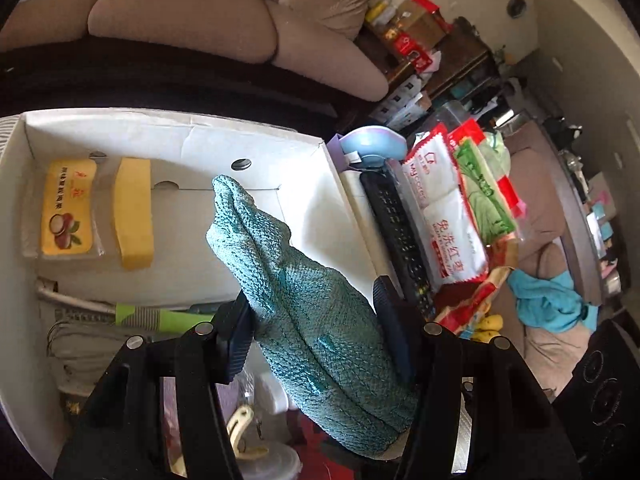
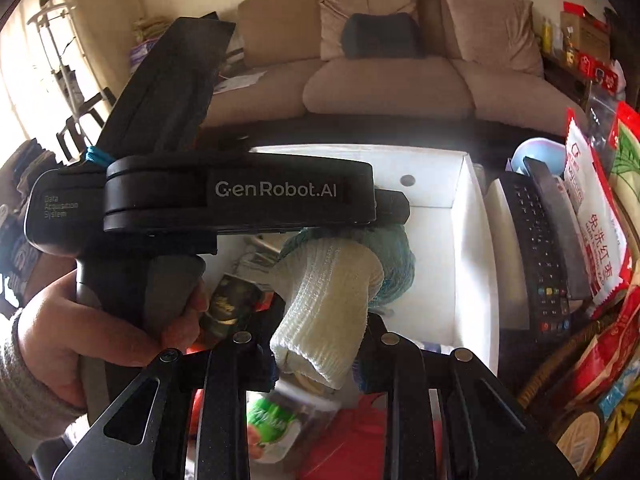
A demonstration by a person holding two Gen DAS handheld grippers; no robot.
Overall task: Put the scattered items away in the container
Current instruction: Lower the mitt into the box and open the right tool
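My left gripper (image 1: 316,332) is shut on a teal knitted cloth (image 1: 304,292), which sticks up and forward between the fingers. It hangs over the open white cardboard box (image 1: 180,136). My right gripper (image 2: 320,344) is shut on a rolled cream knitted cloth (image 2: 328,304), also above the box (image 2: 464,240). In the right wrist view a hand (image 2: 80,328) holds the left tool's black housing (image 2: 276,192) just ahead, with the teal cloth (image 2: 396,268) under its tip. The cream roll's far end touches the teal cloth.
In the box lie a yellow packet (image 1: 66,212), a yellow sponge (image 1: 134,216), a green-handled whisk (image 1: 160,316) and other small items. Right of the box are a black remote (image 1: 400,232), snack bags (image 1: 444,216) and a blue bowl (image 1: 372,144). A beige sofa (image 2: 384,84) stands behind.
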